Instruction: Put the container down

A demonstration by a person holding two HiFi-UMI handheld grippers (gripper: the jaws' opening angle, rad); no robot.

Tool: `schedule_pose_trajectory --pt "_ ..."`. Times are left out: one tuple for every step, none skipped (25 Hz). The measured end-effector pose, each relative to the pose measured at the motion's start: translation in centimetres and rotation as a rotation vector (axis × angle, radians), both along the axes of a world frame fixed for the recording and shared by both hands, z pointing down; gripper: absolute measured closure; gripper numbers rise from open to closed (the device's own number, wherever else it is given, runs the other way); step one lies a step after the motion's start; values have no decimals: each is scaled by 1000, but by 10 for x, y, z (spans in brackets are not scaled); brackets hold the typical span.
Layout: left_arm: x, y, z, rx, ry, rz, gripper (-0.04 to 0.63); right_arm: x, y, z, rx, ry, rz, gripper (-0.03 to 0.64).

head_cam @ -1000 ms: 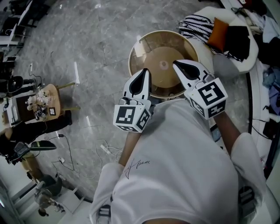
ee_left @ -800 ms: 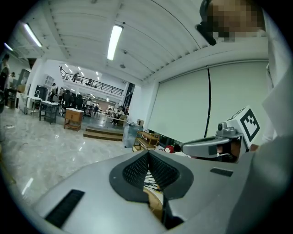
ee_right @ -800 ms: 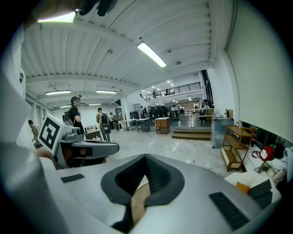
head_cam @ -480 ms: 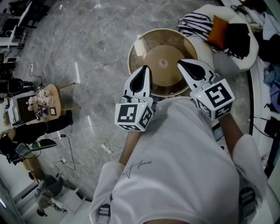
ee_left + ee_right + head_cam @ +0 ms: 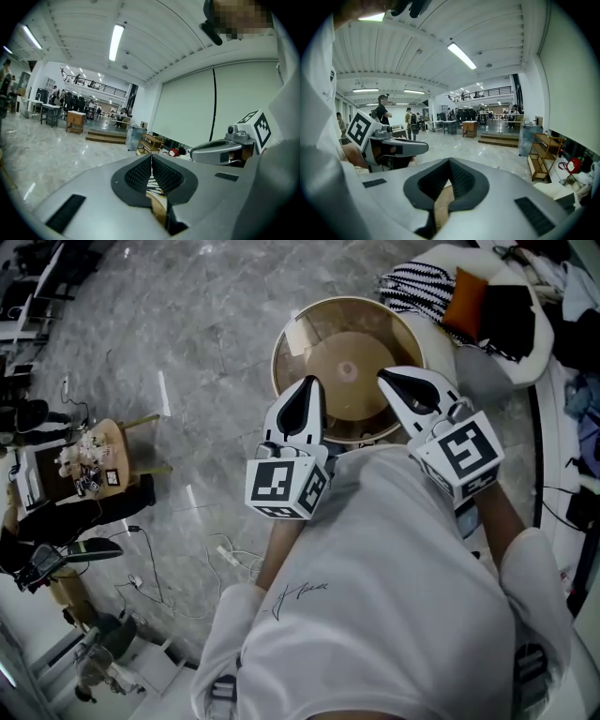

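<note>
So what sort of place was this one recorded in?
Probably a large open workshop or lab hall. It has a polished stone floor with loose cables lying on it, desks with people standing about, and a railed upper balcony under strip lights.

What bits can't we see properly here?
- Head view: the near rim of the round tan see-through container is covered by the left hand-held gripper and the right hand-held gripper.
- Both gripper views: only a tan sliver shows between the shut jaws.
- Head view: the container hides the grey marble floor beneath it.
</note>
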State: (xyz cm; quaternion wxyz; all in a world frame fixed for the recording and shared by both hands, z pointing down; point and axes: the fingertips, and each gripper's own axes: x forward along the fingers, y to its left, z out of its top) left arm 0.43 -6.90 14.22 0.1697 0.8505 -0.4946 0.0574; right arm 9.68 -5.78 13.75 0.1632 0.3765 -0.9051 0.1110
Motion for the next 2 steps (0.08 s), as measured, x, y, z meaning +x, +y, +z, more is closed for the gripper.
schedule_pose_trajectory --pt "0 -1 0 1 2 -3 578 0 0 1 0 3 -2 604" --pt "0 -1 -1 2 3 -6 578 1 -1 1 -1 6 -4 604"
